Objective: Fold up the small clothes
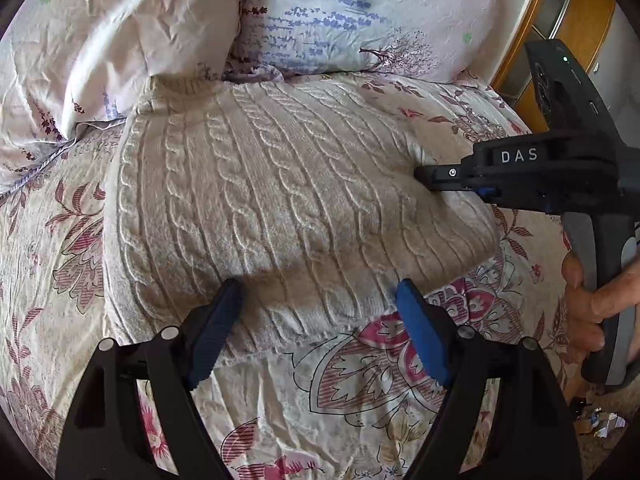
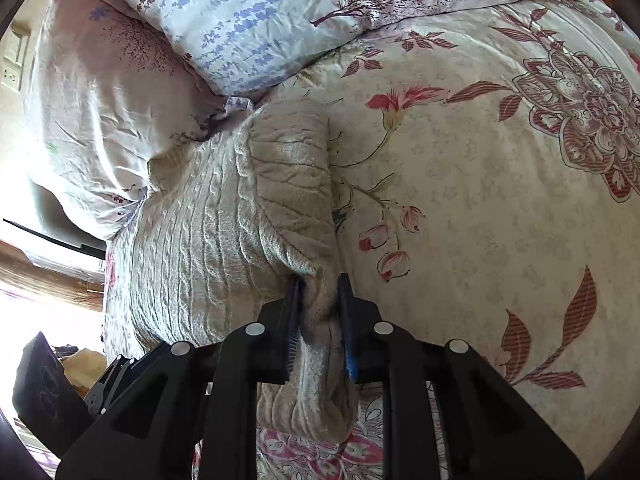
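Observation:
A cream cable-knit sweater (image 1: 272, 200) lies folded on the floral bedspread (image 1: 360, 392). My left gripper (image 1: 320, 300) is open, its blue pads (image 1: 216, 328) over the sweater's near edge, holding nothing. My right gripper (image 1: 424, 176) comes in from the right at the sweater's right edge. In the right wrist view the right gripper (image 2: 320, 300) is shut on a fold of the sweater (image 2: 288, 200), with knit fabric bunched between the pads and hanging below them.
Two floral pillows (image 1: 352, 16) lie at the head of the bed behind the sweater. A wooden cabinet (image 1: 580, 24) stands at the right, past the bed's edge. Open bedspread (image 2: 500, 200) lies to the right of the sweater.

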{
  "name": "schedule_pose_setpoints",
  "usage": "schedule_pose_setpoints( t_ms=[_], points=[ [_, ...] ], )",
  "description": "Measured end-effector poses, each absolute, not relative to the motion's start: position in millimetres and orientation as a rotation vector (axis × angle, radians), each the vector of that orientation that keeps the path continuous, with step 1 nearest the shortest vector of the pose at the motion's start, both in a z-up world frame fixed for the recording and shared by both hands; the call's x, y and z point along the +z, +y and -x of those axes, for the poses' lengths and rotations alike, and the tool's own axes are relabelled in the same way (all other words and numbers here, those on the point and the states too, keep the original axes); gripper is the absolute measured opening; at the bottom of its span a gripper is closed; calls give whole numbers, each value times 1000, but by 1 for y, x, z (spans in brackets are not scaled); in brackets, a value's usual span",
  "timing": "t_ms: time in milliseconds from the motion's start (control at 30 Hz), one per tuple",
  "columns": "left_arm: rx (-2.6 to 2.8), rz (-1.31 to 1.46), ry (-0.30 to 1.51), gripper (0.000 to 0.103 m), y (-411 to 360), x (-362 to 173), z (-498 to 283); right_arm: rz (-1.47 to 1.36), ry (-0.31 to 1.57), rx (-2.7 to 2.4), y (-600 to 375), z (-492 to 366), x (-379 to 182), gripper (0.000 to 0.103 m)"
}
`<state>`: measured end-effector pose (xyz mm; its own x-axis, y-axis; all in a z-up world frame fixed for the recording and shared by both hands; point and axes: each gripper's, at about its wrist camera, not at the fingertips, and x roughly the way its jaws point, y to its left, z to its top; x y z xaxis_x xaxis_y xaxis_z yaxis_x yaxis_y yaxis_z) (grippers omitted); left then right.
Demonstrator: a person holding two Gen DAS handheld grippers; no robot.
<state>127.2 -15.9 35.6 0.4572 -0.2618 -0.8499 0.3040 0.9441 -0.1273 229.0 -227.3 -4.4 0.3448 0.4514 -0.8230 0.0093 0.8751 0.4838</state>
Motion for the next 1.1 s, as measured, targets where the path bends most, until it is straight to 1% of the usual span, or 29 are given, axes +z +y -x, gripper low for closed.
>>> schedule_pose_setpoints(
  t_ms=[33, 100, 167, 200, 267, 367, 433, 600, 667, 767, 800, 833, 867, 900, 933, 1000, 1100],
  points=[
    [-354, -29, 1029, 80, -12, 41, -125, -421, 1169, 298, -227, -224, 4, 20],
    [-346, 5, 987, 80, 0, 54, -118, -351, 1093, 300, -226, -210, 25, 28],
    [-312, 59, 944, 80, 21, 68, -111, -296, 1000, 314, -225, -195, 46, 53],
    [-283, 85, 930, 82, 33, 72, -109, -268, 944, 328, -224, -185, 57, 57],
    [-204, 116, 901, 85, 56, 78, -104, -218, 877, 369, -216, -168, 69, 58],
    [-84, 89, 888, 90, 77, 77, -97, -138, 854, 414, -199, -152, 66, 58],
    [-29, 69, 905, 91, 84, 71, -93, -71, 886, 417, -186, -149, 53, 58],
    [13, 88, 961, 96, 92, 52, -78, -7, 1004, 373, -165, -153, 14, 58],
    [10, 82, 972, 96, 89, 46, -72, 10, 1018, 349, -162, -153, 2, 60],
    [16, 47, 986, 98, 81, 37, -70, -18, 996, 345, -164, -148, 10, 60],
    [17, 38, 987, 100, 80, 34, -70, -53, 969, 349, -169, -143, 18, 60],
    [17, 31, 987, 101, 78, 33, -69, -66, 943, 342, -172, -138, 24, 63],
    [17, 26, 986, 101, 76, 31, -68, -64, 920, 322, -176, -133, 30, 70],
    [17, 22, 988, 101, 75, 29, -67, -61, 896, 290, -180, -128, 35, 89],
    [20, 19, 993, 101, 74, 27, -67, -68, 877, 272, -184, -122, 38, 98],
    [26, 15, 1001, 101, 74, 22, -67, -70, 871, 232, -190, -112, 36, 98],
    [35, 12, 1012, 101, 73, 15, -68, -40, 922, 168, -190, -104, 18, 99]
  ],
)
